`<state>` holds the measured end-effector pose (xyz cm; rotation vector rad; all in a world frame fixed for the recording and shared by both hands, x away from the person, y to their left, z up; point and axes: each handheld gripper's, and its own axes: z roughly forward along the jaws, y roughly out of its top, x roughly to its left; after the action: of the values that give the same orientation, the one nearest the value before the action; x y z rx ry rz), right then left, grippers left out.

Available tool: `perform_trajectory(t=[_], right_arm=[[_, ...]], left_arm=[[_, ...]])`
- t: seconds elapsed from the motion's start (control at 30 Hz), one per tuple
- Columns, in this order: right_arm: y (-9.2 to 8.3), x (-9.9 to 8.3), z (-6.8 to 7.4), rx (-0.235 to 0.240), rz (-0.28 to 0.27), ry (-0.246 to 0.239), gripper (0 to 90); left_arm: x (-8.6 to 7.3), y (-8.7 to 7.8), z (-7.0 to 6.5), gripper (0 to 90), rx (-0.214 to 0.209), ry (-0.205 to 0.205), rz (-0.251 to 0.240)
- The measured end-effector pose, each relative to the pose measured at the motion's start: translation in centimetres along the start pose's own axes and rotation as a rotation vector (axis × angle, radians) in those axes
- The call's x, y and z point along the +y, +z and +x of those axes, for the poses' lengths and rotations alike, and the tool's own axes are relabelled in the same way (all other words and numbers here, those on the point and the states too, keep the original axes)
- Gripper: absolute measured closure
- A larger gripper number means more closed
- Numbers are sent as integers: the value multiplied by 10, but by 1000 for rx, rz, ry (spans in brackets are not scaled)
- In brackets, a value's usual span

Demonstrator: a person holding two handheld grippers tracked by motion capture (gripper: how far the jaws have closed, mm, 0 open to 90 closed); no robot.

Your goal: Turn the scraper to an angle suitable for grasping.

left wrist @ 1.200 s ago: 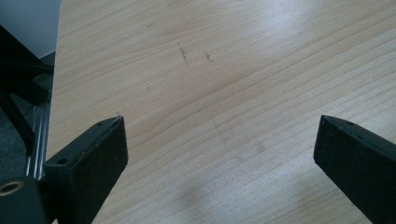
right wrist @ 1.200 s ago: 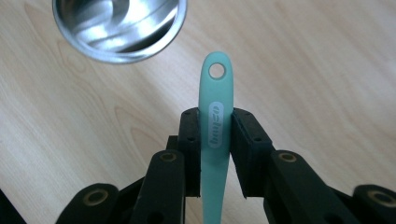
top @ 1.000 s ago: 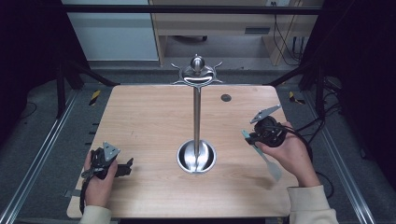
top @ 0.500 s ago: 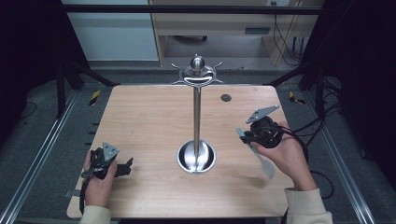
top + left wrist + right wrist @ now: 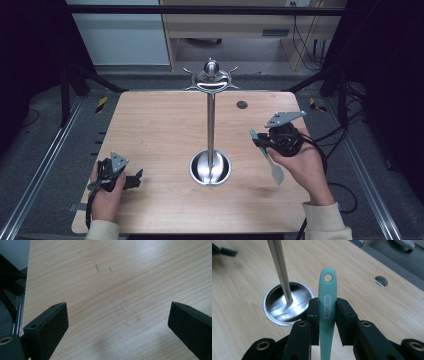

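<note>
From the high view, the right tongs [image 5: 261,141] are raised above the bench [image 5: 150,125], clamped on a pale green spatula [image 5: 274,167] whose blade hangs down toward the person and whose handle end points at the steel stand [image 5: 210,125]. The stand's hooks [image 5: 212,80] at the top are bare, so I judge the pick-up done and the hanging still to do. The left tongs [image 5: 134,179] rest low on the bench near its front left corner, well apart from the stand.

In the left gripper view, the jaws stand wide apart over bare wood, nothing between them.

In the right gripper view, the jaws press on the spatula's handle [image 5: 327,307] from both sides; its hanging hole [image 5: 328,277] sits free beyond the jaw tips, with the stand's round base [image 5: 287,305] and pole [image 5: 279,267] just beyond. The hole still has to be brought up to a hook.
</note>
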<state>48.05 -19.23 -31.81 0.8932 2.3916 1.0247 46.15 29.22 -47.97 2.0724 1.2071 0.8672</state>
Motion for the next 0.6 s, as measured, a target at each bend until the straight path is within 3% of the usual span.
perform_trajectory(t=[0.6], right_arm=[[-13, 9, 8, 7, -183, 2, 745]], left_arm=[[1, -1, 2, 28, 5, -7, -10]])
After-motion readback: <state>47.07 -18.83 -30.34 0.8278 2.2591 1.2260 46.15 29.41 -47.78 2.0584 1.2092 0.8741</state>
